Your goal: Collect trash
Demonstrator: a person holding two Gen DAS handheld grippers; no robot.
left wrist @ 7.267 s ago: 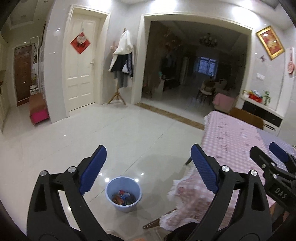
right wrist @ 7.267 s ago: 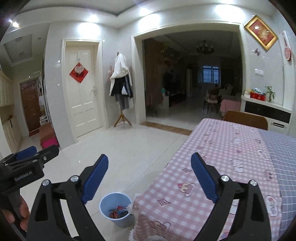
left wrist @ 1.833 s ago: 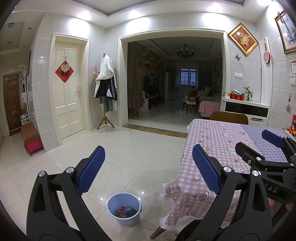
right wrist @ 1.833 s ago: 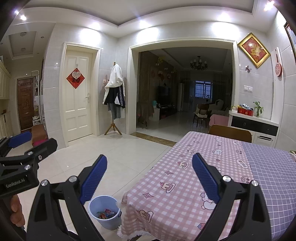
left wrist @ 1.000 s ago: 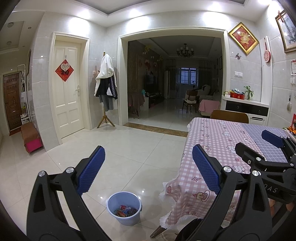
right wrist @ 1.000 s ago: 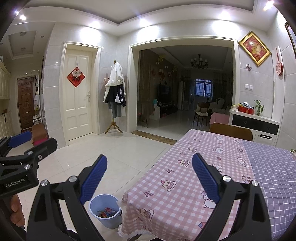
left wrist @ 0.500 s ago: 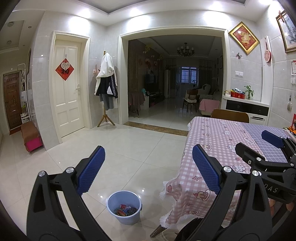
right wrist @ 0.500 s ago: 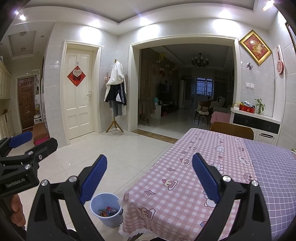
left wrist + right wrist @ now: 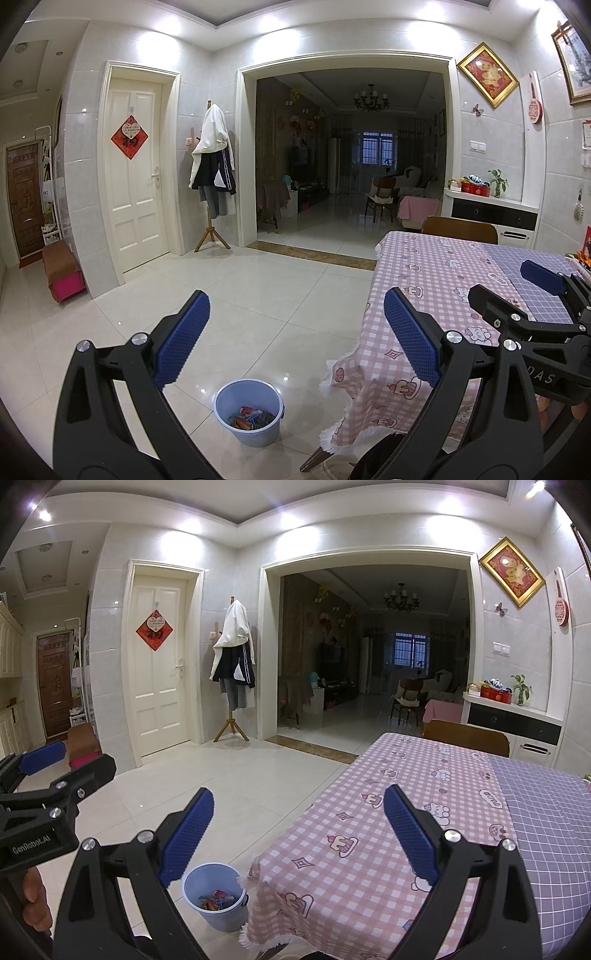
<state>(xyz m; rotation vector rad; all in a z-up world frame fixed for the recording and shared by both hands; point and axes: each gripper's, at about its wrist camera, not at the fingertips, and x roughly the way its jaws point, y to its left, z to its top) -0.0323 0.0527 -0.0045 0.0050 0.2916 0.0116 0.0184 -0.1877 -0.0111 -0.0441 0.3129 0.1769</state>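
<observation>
A light blue bucket (image 9: pixel 248 411) stands on the white tile floor beside the table corner, with several colourful wrappers (image 9: pixel 251 421) lying in its bottom. The right wrist view shows the same bucket (image 9: pixel 216 901) just left of the tablecloth's fringe. My left gripper (image 9: pixel 295 341) hangs open above and behind the bucket, nothing between its blue pads. My right gripper (image 9: pixel 298 830) is open too, held over the table's near corner and empty. Each gripper appears in the other's view: the right gripper (image 9: pixel 532 291) at the right edge, the left gripper (image 9: pixel 55 771) at the left edge.
A table under a pink checked cloth (image 9: pixel 388 830) with a purple checked section (image 9: pixel 546 823) fills the right side. A brown chair back (image 9: pixel 465 738) stands behind it. A coat stand (image 9: pixel 212 184), a white door (image 9: pixel 135 173) and a low stool (image 9: pixel 62 273) line the far wall.
Over the last half second almost nothing has shifted. Since 7.3 s ago both grippers have risen and tilted up, so the bucket sits lower in view; both stayed open.
</observation>
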